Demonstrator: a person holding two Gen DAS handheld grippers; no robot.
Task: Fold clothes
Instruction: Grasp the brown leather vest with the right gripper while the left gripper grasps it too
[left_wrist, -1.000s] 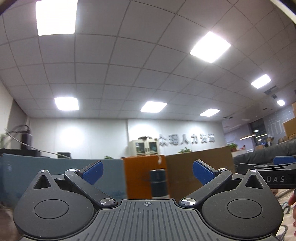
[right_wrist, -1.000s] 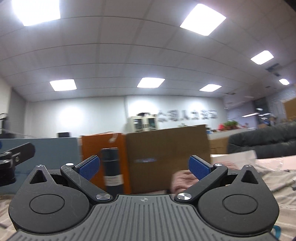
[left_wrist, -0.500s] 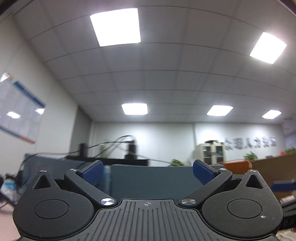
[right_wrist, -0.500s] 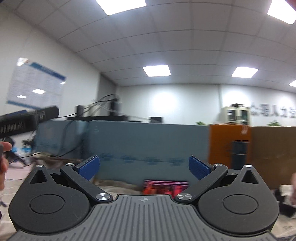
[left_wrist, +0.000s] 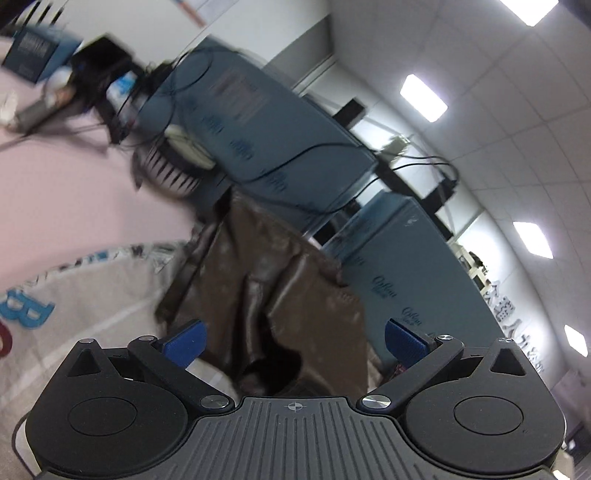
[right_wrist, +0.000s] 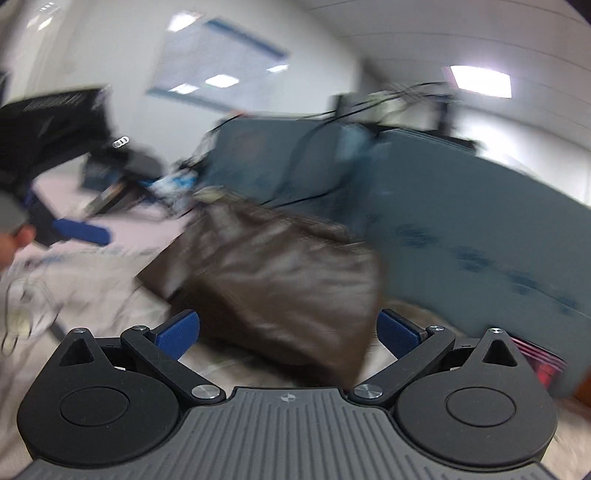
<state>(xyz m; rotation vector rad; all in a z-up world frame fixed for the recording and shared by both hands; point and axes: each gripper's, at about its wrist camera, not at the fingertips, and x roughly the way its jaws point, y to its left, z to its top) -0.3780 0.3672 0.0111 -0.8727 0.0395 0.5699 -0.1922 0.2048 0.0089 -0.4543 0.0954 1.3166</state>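
Left gripper (left_wrist: 293, 341): fingers spread wide, empty. Brown garment (left_wrist: 280, 291) lies crumpled on the cloth-covered bench (left_wrist: 92, 295) just ahead, likely lined up for a pick. Right gripper (right_wrist: 287, 330): likewise wide open, holding nothing, facing the same heap; view blurred.

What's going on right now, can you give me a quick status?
Left gripper open, right gripper open, both empty. Brown garment crumpled on the cloth-covered table, not yet grasped. Cables and clutter beyond it, nothing between.
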